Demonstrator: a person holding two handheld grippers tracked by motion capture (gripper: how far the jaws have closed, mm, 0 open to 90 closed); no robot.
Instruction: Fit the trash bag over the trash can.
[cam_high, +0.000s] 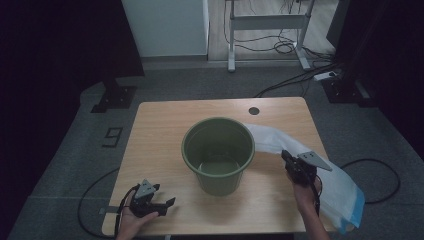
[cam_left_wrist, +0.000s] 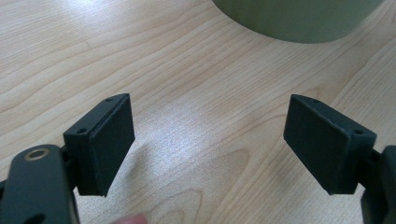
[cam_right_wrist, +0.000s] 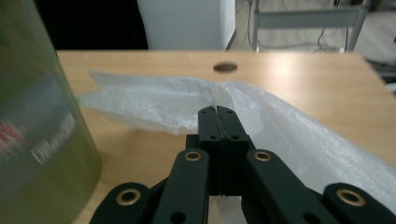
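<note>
A lab: black curtains (cam_high: 60, 45); floor cables (cam_high: 295, 47); bare desk frame (cam_high: 267, 22).

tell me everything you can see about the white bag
The bag is thin, translucent white plastic with a blue band at its near end. It lies crumpled and mostly flat on the table's right side, from beside the green bin to the near right edge, where it overhangs. The right gripper is shut on a pinched fold near the bin, lifting it slightly.
</note>
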